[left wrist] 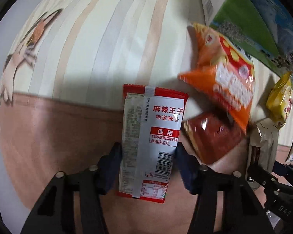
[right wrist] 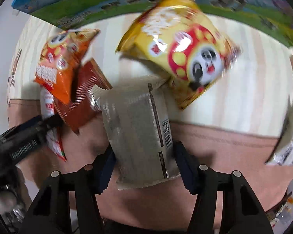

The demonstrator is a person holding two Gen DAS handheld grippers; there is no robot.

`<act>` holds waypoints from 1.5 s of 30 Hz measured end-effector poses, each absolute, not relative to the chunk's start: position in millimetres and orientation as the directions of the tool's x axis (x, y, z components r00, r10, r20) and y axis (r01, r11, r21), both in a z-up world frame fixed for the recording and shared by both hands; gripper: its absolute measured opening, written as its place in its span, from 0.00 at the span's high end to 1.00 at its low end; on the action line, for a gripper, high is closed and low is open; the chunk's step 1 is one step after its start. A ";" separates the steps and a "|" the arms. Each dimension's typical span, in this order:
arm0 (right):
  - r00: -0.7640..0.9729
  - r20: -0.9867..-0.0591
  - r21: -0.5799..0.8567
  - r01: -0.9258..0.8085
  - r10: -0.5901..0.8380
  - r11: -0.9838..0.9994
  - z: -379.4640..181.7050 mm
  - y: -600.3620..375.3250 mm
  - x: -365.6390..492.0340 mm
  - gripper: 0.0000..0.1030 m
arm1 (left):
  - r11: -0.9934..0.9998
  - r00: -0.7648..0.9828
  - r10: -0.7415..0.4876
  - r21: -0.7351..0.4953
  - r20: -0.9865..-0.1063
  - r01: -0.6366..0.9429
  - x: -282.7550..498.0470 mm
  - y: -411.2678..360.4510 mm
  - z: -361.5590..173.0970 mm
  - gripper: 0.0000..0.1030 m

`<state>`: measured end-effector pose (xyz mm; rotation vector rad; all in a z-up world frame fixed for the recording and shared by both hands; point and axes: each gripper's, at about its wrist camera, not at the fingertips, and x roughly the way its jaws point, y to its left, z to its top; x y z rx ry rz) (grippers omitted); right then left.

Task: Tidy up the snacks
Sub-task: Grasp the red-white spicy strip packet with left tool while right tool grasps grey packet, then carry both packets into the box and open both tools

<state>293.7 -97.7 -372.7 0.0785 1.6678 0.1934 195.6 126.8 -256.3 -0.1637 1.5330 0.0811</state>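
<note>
1. Left wrist view: left gripper [left wrist: 148, 152] has its jaws clamped on the two long edges of a red-and-white spicy strip packet [left wrist: 151, 136], back side facing camera, barcode near the lower right, packet upright between the fingers
2. Just right of it: orange snack bag [left wrist: 224, 74] overlapping a dark red packet [left wrist: 211, 136]; both blurred
3. Far right of this view: yellow bag [left wrist: 279, 101] and the beige packet [left wrist: 263, 146] held by the other gripper
4. Surface underneath is a striped cream cloth [left wrist: 107, 39] with a pinkish-brown band [left wrist: 58, 136] nearer the camera; cannot tell if it covers a desk or a bed
5. Right wrist view: right gripper [right wrist: 144, 161] jaws are closed onto the sides of the beige packet [right wrist: 138, 132], back seam and barcode visible, serrated ends top and bottom
6. Yellow panda bag [right wrist: 181, 58] lies beyond the beige packet, tilted, motion-blurred
7. Green-and-blue carton [right wrist: 87, 5] runs along the top, behind the bags
8. Left gripper [right wrist: 29, 132] shows at left edge with its red-and-white packet [right wrist: 50, 120]
</note>
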 end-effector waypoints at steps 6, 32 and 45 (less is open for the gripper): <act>-0.162 -0.970 0.186 -0.033 0.179 0.982 -378.4 -119.4 267.8 0.40 | 0.985 -0.016 -0.069 -0.066 -0.997 -0.161 142.7 113.6 -267.6 0.50; 0.047 -0.916 0.397 -0.025 0.398 0.917 -258.2 -172.3 275.3 0.44 | 0.947 0.268 -0.265 -0.302 -0.926 -0.109 157.6 100.8 -102.1 0.55; 0.363 -0.897 0.282 0.030 0.253 0.959 -162.9 -242.9 449.3 0.44 | 0.969 0.371 -0.244 -0.242 -0.896 0.054 347.9 44.0 -46.1 0.55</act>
